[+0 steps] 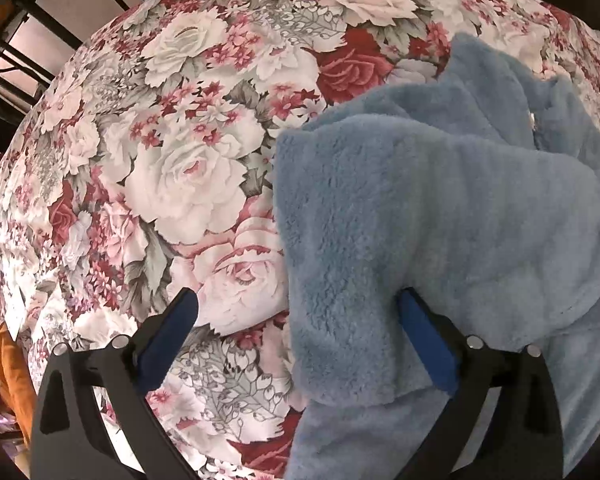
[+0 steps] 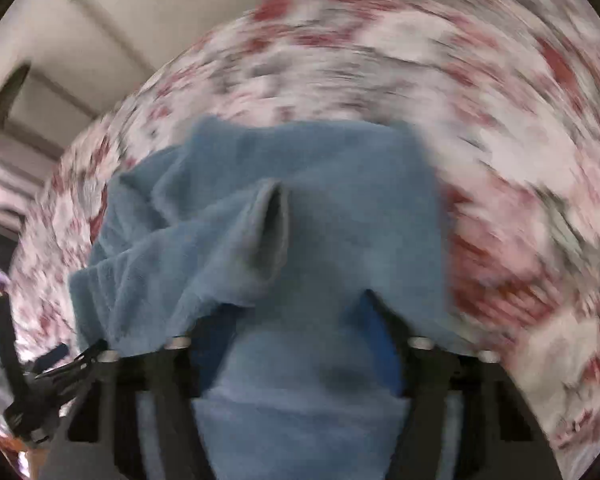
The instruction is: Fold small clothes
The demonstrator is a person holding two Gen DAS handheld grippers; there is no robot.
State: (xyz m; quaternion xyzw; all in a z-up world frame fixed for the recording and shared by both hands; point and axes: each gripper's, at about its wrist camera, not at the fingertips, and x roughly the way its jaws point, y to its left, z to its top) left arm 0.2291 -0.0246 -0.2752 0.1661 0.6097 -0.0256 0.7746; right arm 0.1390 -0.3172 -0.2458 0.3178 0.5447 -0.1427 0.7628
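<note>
— Where was the blue fleece garment point(image 1: 440, 208)?
— On the floral sheet point(image 1: 160, 152), left gripper point(image 1: 300, 312) spread wide at its edge.
— And the right gripper point(image 2: 296, 316)?
— Cloth draped over it — grip impossible to tell.

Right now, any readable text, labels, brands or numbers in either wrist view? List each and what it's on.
None readable.
Blue fleece garment: no tag or print visible; one small shiny fastener, unmarked.
Floral bedsheet: pattern only, no lettering.
Left gripper and right gripper: no markings visible.
The right wrist view is motion-blurred, so small print there could go unseen.
</note>
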